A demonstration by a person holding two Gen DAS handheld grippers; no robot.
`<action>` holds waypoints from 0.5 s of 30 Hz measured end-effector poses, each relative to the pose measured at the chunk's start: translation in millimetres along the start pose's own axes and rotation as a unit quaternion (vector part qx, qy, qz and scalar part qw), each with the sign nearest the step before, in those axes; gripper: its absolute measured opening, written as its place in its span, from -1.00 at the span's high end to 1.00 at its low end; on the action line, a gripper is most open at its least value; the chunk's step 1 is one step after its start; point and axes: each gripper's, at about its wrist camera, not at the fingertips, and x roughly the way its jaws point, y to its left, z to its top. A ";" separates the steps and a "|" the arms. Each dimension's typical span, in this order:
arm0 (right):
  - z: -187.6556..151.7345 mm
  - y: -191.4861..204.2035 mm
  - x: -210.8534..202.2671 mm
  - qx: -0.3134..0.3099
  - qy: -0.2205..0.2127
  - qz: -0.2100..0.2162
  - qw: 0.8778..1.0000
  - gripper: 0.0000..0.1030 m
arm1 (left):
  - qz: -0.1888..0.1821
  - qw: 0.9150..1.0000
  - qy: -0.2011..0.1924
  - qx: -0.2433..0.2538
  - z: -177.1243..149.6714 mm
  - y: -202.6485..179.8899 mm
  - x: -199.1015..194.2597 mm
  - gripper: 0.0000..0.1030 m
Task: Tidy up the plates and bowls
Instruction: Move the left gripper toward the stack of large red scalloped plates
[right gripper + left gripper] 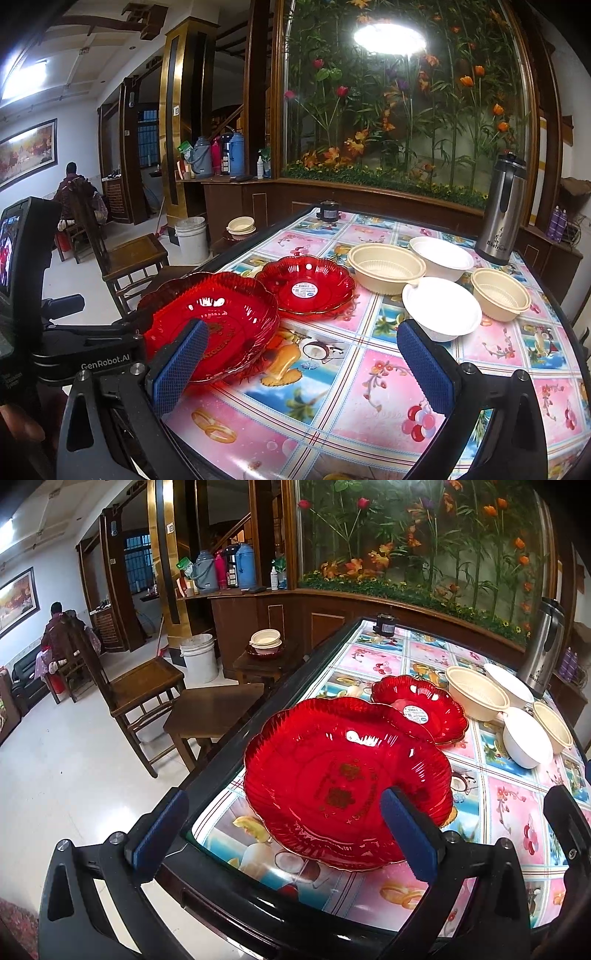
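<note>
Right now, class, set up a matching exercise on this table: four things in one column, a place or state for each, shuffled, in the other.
Things
1. near red plate
2. sticker plate
3. steel flask
4. right gripper

Places or states
A. far right corner of the table
B. open, holding nothing
C. at the table's left edge
D. label in its middle

Pairs: 1-C, 2-D, 3-A, 4-B

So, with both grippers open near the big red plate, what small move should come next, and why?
Probably close the left gripper on the near rim of the big red plate. Its fingers are open around that rim, and the smaller red plate lies just behind, ready for stacking.
</note>
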 end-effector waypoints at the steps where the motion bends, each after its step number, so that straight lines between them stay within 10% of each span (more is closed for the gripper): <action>1: 0.2 -0.3 0.2 0.000 0.000 0.001 1.000 -0.99 | 0.000 1.000 0.000 0.000 -0.3 0.2 0.0 -1.00; 15: -1.8 2.6 7.9 0.001 0.007 0.008 1.000 -0.99 | 0.007 1.000 0.008 0.002 -1.5 2.6 3.8 -1.00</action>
